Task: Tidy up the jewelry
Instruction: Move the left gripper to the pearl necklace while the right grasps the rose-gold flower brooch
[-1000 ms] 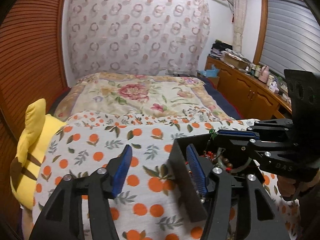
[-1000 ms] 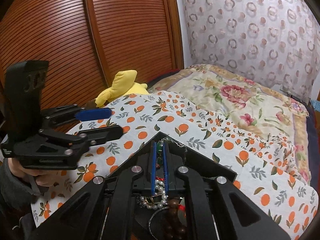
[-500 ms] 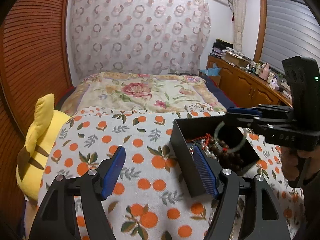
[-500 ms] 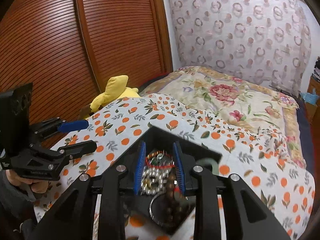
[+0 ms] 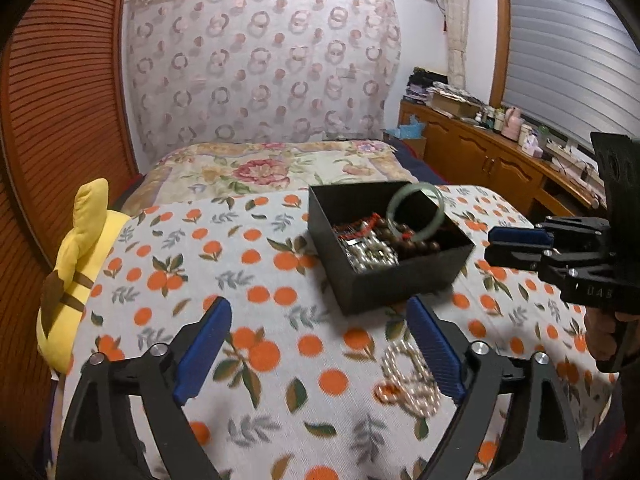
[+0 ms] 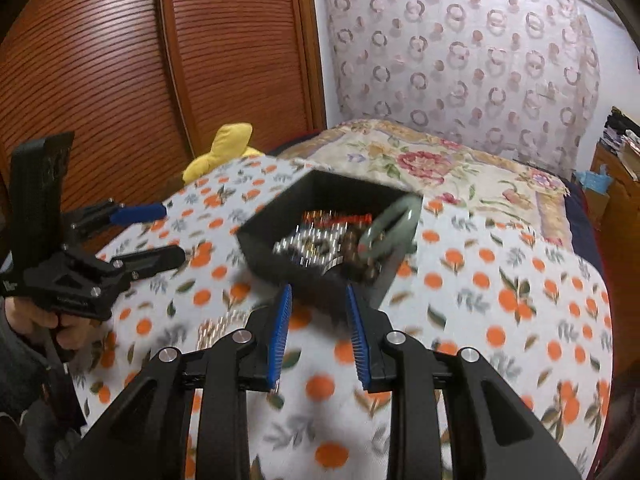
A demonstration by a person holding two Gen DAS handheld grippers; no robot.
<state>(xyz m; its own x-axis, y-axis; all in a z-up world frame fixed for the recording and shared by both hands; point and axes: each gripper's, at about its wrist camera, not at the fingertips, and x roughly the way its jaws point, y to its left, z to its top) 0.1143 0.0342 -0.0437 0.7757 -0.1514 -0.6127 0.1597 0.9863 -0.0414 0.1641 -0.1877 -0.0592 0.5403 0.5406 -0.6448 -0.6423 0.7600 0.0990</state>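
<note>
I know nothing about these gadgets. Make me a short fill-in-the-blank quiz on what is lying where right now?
1. The green bangle leans inside the black ____.
2. The pearl strand lies outside it, on the ____-patterned blanket.
3. The left hand-held gripper holds ____.
4. The plush toy is ____ in colour.

Missing words: box; orange; nothing; yellow

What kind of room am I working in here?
Most likely a home bedroom: the work surface is a bed under an orange-print white blanket, with a yellow plush toy beside it, ribbed wooden wardrobe doors, and a cluttered wooden sideboard below the window.
</note>
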